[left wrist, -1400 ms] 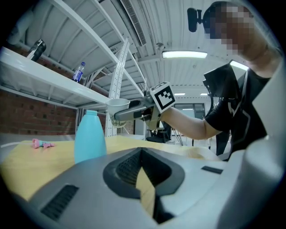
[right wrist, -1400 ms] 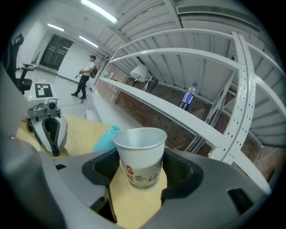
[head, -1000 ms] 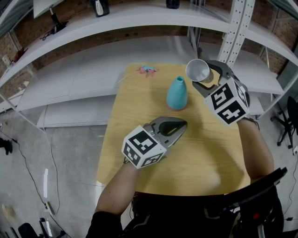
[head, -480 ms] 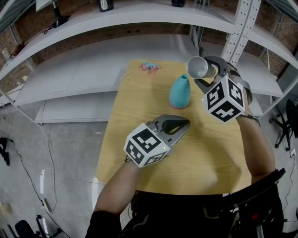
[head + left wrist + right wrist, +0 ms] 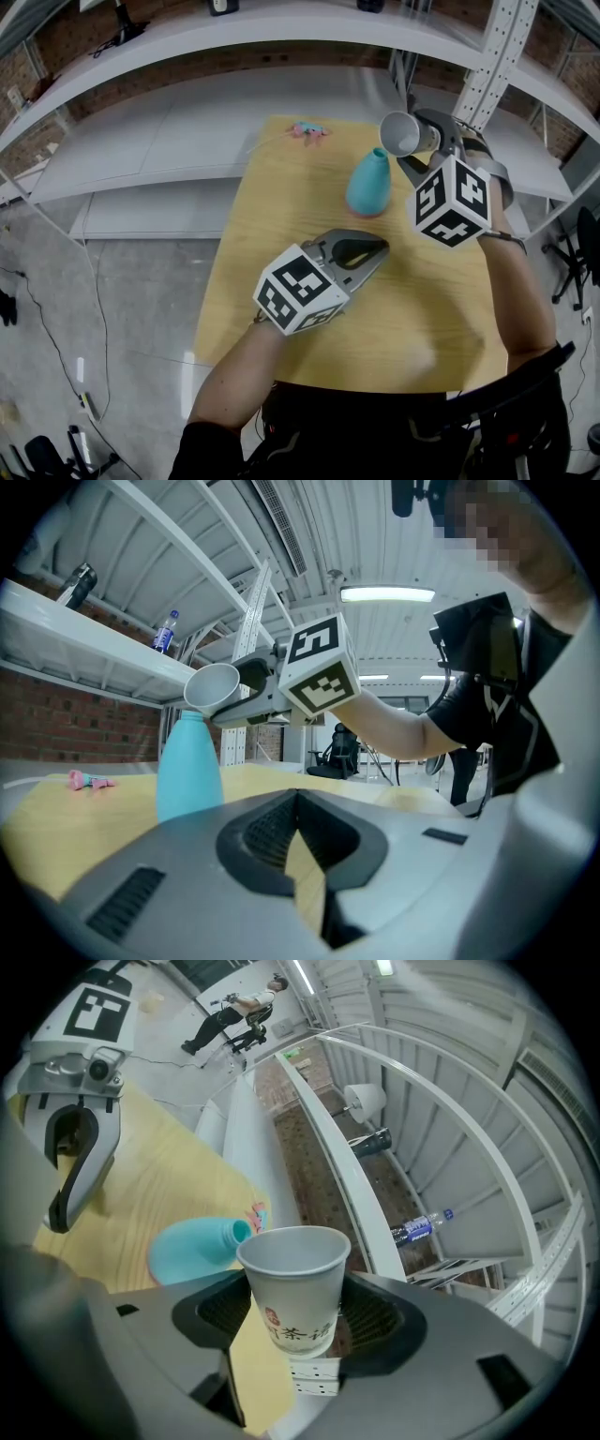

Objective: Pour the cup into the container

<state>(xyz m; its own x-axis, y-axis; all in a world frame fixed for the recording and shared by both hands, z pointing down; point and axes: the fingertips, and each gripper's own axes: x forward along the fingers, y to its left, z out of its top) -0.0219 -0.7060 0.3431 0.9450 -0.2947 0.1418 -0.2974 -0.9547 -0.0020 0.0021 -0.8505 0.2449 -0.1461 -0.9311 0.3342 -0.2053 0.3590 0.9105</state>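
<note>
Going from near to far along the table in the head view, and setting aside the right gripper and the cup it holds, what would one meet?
left gripper → blue bottle → small pink thing

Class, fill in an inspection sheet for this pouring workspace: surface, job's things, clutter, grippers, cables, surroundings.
Surface: wooden table, bare apart from the items below.
Job's things: paper cup tipped on its side, mouth facing the teal container, which stands upright on the table; nothing seen pouring.
Clutter: small pink-and-blue thing at the table's far edge.
Grippers: right gripper clamped on the cup; left gripper closed and empty, near the container.
Cables: thin cable on the floor beside the table.
Surroundings: white shelves, brick wall, plastic bottle on a shelf.
</note>
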